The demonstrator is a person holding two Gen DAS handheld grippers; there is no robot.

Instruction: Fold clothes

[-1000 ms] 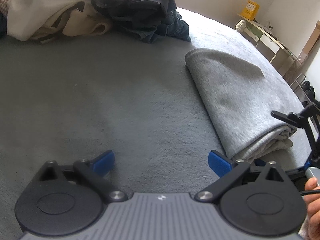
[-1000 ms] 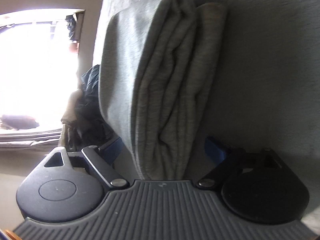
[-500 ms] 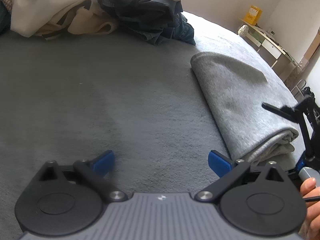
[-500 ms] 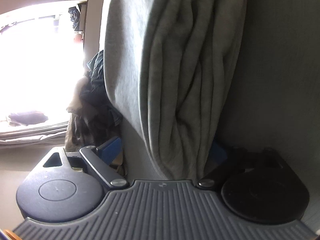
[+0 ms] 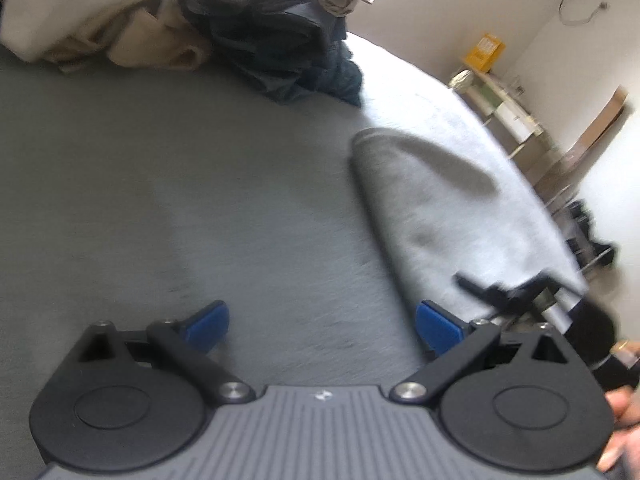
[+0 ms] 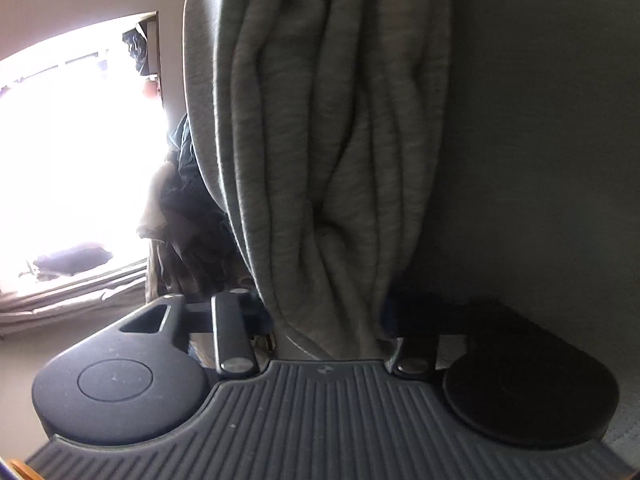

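On the grey bed (image 5: 200, 184), right claw (image 6: 328, 320) pinches the folded grey garment (image 6: 320, 140); left claw (image 5: 320, 320) spread.

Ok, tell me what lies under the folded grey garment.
The folded grey garment lies on the grey bed cover, which shows all around it. The part beneath is covered. The right gripper has closed on the garment's near end.

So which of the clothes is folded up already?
The light grey garment, lying in a neat folded bundle on the bed beside the left gripper. The cream and dark clothes sit crumpled in a heap behind.
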